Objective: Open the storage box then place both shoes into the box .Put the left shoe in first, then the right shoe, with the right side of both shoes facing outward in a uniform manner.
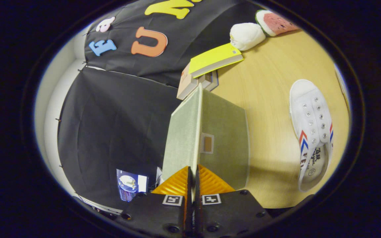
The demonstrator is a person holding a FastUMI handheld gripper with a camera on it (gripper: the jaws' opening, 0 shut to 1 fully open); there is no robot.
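Observation:
My gripper (193,177) is shut on the near edge of the storage box lid (225,132), a grey-green fabric panel with a small brown tab. Both orange fingers (176,183) press on the thin edge, and the lid stands raised, seen almost edge-on ahead of them. The view is rolled, so the wooden table (266,82) runs up the right side. One white canvas shoe (311,132) with red and blue stripes lies on the table to the right of the lid, sole down. The box body under the lid is hidden.
Beyond the lid a yellow book (215,59) rests on a small stack of boxes (190,84). Farther back lie a white plush toy (246,35) and a watermelon-slice toy (275,23). Black cloth wall stands to the left.

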